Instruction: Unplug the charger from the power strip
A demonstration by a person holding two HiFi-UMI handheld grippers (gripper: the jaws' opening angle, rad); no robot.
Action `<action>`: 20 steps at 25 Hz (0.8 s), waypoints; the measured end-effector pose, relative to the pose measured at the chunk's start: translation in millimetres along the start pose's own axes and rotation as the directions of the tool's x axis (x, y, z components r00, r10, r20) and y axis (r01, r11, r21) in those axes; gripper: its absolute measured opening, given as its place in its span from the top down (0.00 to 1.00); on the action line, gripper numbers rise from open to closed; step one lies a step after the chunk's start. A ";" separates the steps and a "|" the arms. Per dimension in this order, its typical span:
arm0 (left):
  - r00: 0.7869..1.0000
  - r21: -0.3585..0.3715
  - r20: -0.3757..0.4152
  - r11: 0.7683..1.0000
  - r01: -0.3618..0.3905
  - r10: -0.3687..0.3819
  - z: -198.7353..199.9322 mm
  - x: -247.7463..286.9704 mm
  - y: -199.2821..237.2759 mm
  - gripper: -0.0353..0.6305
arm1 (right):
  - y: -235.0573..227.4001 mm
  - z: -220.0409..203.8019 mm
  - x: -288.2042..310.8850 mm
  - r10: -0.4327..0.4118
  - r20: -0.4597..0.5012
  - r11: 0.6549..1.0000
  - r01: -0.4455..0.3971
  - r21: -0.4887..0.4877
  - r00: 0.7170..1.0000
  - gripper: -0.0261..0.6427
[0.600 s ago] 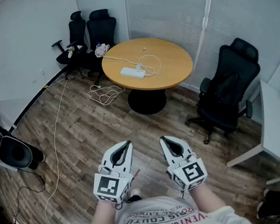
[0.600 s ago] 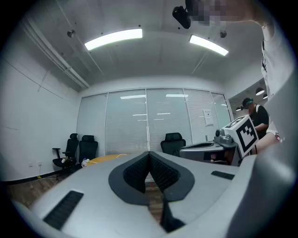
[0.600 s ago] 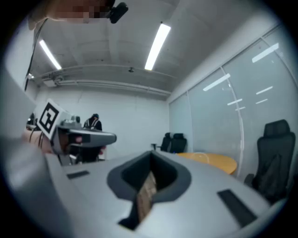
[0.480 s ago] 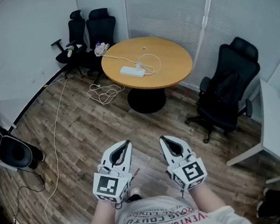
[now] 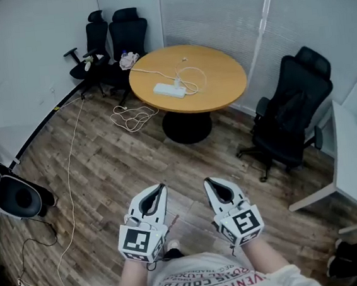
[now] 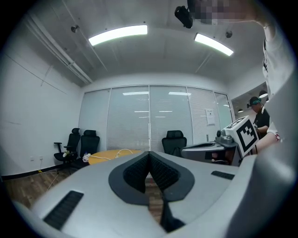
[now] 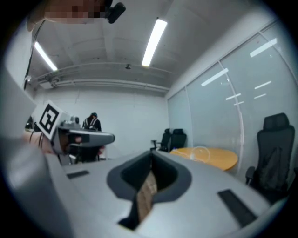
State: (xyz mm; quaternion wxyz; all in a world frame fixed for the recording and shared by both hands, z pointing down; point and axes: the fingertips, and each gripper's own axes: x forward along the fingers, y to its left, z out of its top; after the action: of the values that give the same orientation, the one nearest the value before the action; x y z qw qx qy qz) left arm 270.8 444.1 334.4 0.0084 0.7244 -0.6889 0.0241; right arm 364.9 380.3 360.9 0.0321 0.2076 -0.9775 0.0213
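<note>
1. My left gripper (image 5: 160, 189) is pressed together with nothing between its jaws, held level over the wooden floor (image 5: 105, 172).
2. My right gripper (image 5: 208, 182), just beside it, is pressed together too and holds nothing.
3. The power strip (image 5: 170, 90) lies on the round table (image 5: 224, 93), well apart from both grippers.
4. The charger (image 5: 177, 84) sits at the strip's right end, too small to see sharply; its white cord (image 5: 195, 78) loops over the tabletop.
5. A black chair (image 5: 290, 121) stands right of the table.
</note>
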 end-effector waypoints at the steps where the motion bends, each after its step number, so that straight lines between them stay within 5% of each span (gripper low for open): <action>1: 1.000 -0.002 -0.001 1.000 0.006 -0.006 -1.4 2.0 2.6 0.90 | -0.4 -1.4 3.4 -0.004 -0.005 1.000 0.004 0.001 1.000 0.92; 13: 0.998 -0.013 0.015 0.998 0.054 -0.054 -3.1 11.0 97.3 0.90 | 13.6 -2.4 86.2 -0.102 -0.059 0.995 0.102 0.001 0.993 0.92; 20: 0.999 -0.042 -0.010 0.998 0.039 -0.040 -21.5 9.5 143.8 0.90 | 28.9 -18.2 131.8 -0.084 -0.117 0.996 0.086 0.015 0.990 0.92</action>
State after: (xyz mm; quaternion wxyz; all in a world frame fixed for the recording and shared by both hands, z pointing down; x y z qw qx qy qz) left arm 127.2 428.2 353.4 0.0276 0.7374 -0.6747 0.0135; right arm 233.9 354.3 387.7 0.0877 0.2476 -0.9640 0.0418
